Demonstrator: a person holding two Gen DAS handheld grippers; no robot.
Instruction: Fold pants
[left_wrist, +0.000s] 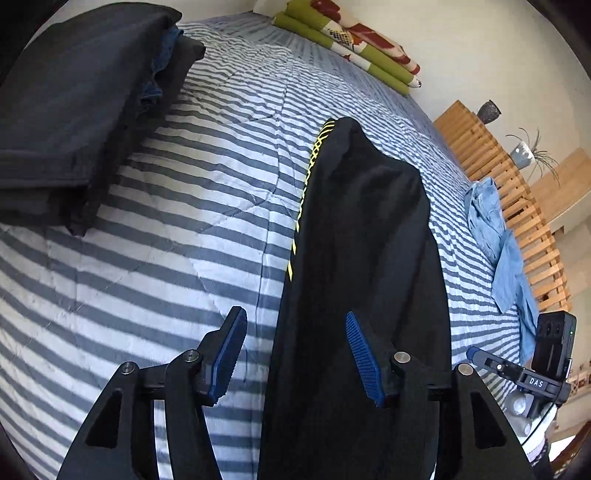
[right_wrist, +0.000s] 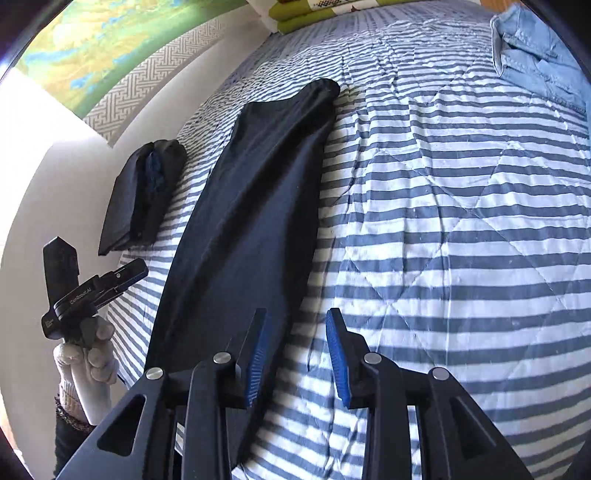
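Black pants (left_wrist: 369, 240) with a yellow side stripe (left_wrist: 301, 206) lie stretched lengthwise on the striped bedspread (left_wrist: 166, 258), folded leg over leg. My left gripper (left_wrist: 297, 354) is open over their near end. One finger is above the black cloth, the other above the bedspread, and the pants' left edge runs between them. In the right wrist view the same pants (right_wrist: 251, 206) run away from me. My right gripper (right_wrist: 297, 350) is open astride their right edge at the near end. Neither gripper holds cloth.
A stack of folded dark clothes (left_wrist: 74, 110) (right_wrist: 144, 195) sits left of the pants. Crumpled light-blue denim (left_wrist: 498, 240) (right_wrist: 535, 55) lies at the bed's right side by a wooden slatted frame (left_wrist: 517, 192). A green and red folded blanket (left_wrist: 351, 40) lies at the far end. A gloved hand (right_wrist: 92, 354) holds the left gripper's handle.
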